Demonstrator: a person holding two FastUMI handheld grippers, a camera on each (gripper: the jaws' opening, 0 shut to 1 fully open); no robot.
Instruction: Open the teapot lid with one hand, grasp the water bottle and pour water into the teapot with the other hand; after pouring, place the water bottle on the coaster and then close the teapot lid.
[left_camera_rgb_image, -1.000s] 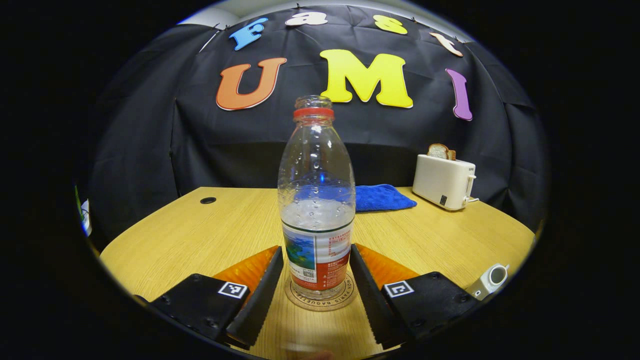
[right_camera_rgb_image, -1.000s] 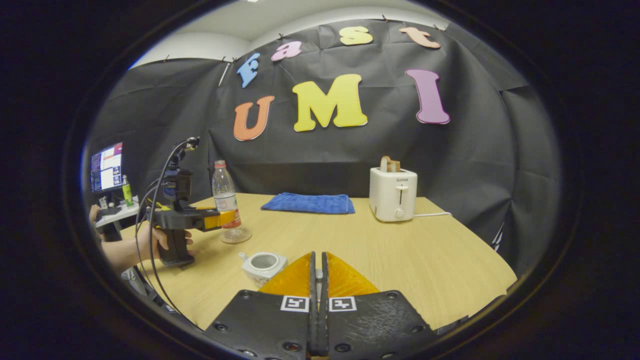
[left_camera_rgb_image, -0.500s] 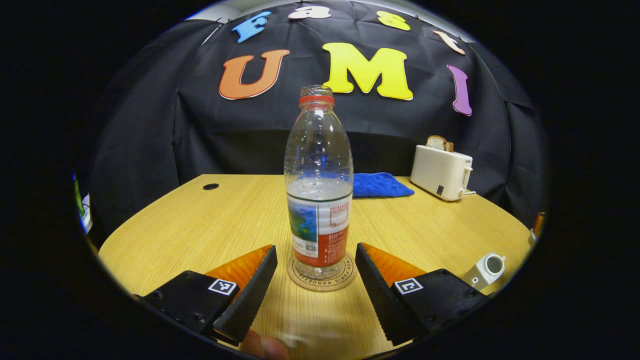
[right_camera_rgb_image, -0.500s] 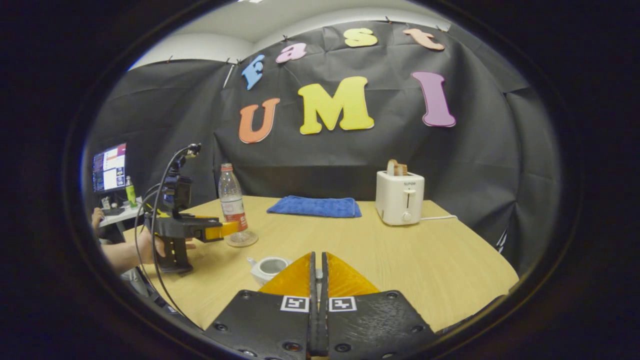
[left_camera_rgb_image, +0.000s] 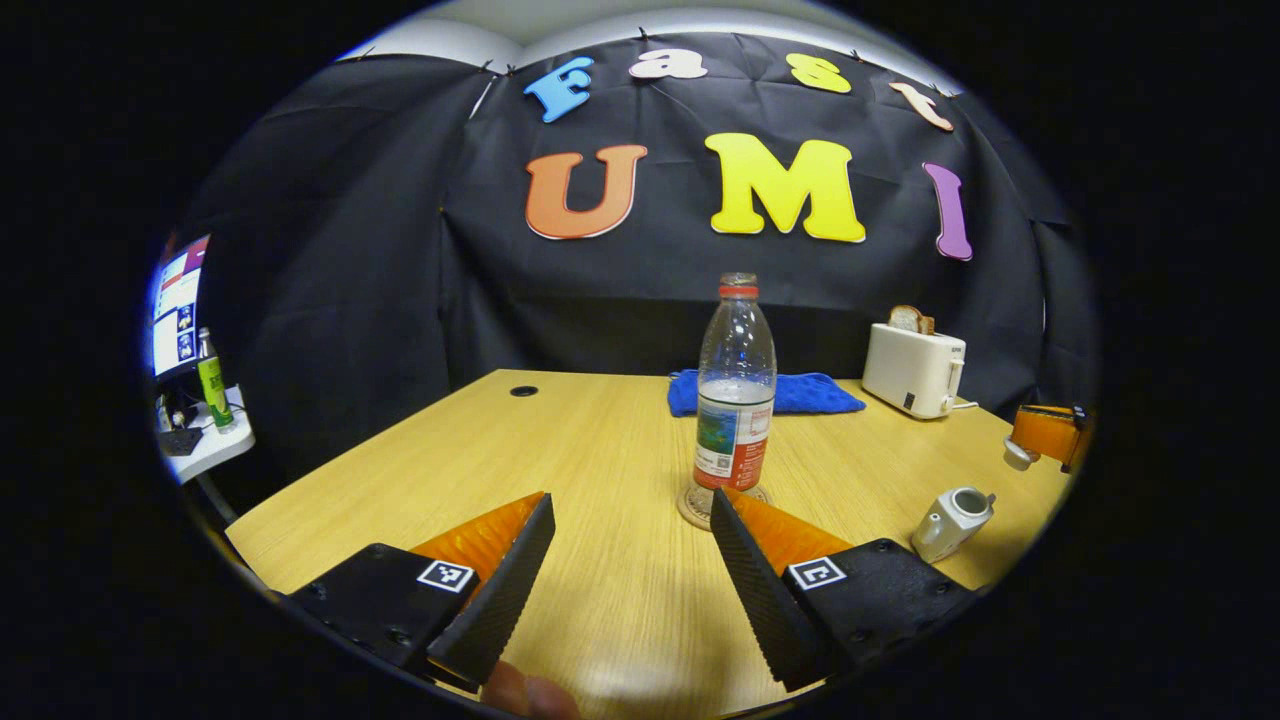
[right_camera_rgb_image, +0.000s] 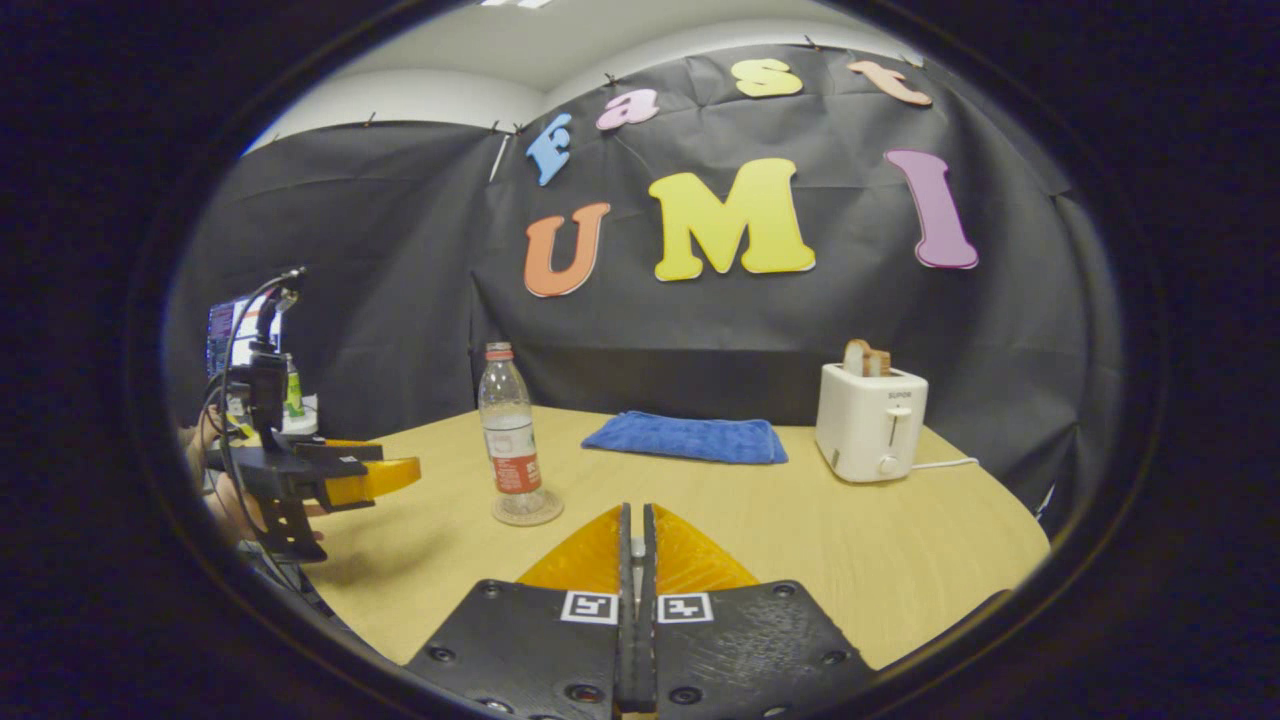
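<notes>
A clear water bottle (left_camera_rgb_image: 735, 390) with a red neck ring, partly full, stands upright on a round coaster (left_camera_rgb_image: 700, 507). My left gripper (left_camera_rgb_image: 630, 498) is open, drawn back from the bottle with nothing between its fingers. The white teapot (left_camera_rgb_image: 950, 520) sits at the right with its top uncovered. At the far right, my right gripper (left_camera_rgb_image: 1045, 435) carries a small white lid (left_camera_rgb_image: 1015, 455) at its tip. In the right gripper view my right gripper (right_camera_rgb_image: 633, 520) is shut, the bottle (right_camera_rgb_image: 510, 445) stands on the coaster (right_camera_rgb_image: 527, 510), and a hand holds the left gripper (right_camera_rgb_image: 400, 470).
A white toaster (left_camera_rgb_image: 915, 370) with bread in it and a folded blue cloth (left_camera_rgb_image: 770, 392) lie at the back of the wooden table (left_camera_rgb_image: 600, 450). A monitor (left_camera_rgb_image: 175, 305) and a green bottle (left_camera_rgb_image: 210, 380) are on a side desk to the left.
My left gripper drew back from the bottle, which stays standing on the coaster. The right gripper view shifted, and the teapot slipped from sight behind its fingers.
</notes>
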